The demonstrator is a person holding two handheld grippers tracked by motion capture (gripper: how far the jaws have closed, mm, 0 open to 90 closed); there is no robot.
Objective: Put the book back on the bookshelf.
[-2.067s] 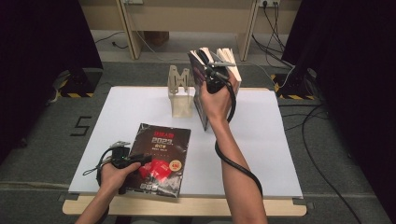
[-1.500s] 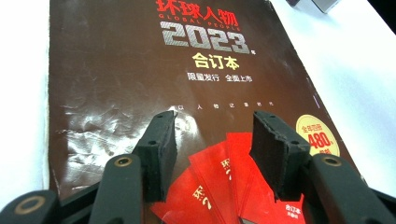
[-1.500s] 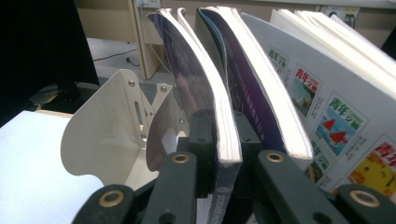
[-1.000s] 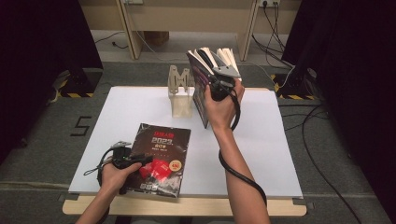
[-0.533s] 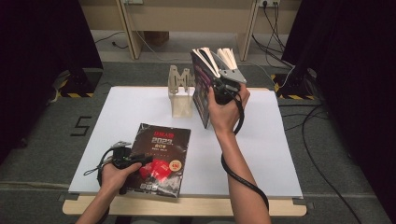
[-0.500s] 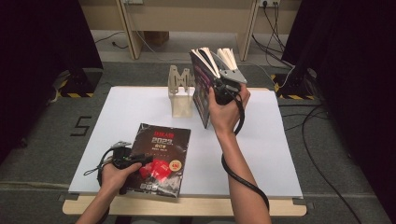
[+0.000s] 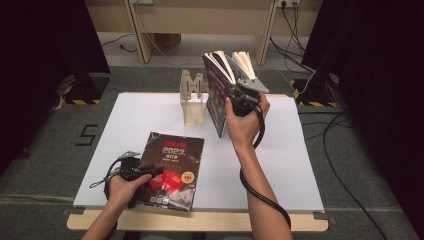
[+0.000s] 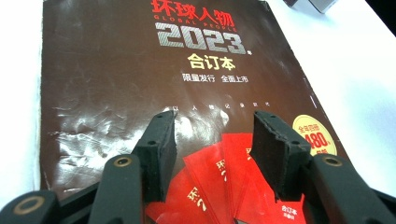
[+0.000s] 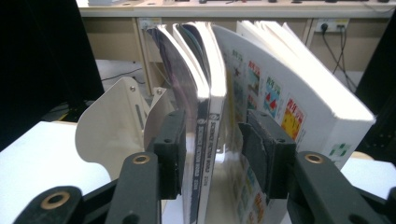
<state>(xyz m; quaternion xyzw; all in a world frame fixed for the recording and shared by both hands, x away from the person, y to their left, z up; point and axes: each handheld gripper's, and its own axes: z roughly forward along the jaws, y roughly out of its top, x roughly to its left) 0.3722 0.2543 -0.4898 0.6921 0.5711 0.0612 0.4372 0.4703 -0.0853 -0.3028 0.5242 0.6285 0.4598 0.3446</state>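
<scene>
- White tabletop (image 7: 150,115) sat mid-frame in the high view, with grey floor and dark curtains around it.
- Left gripper (image 7: 150,175), lower left of frame, rested over the dark 2023 magazine (image 7: 172,167) lying flat near the table's front edge. Its jaws stood apart over the red fan graphic on the cover, gripping nothing.
- Right gripper (image 7: 235,95), upper centre, was up against the standing books (image 7: 222,85) beside the white bookend (image 7: 192,100).
- In the right gripper view its jaws had just been opening. A few book spines (image 9: 205,140) sat between them, with a gap at the right pad, so they weren't really clamped.
</scene>
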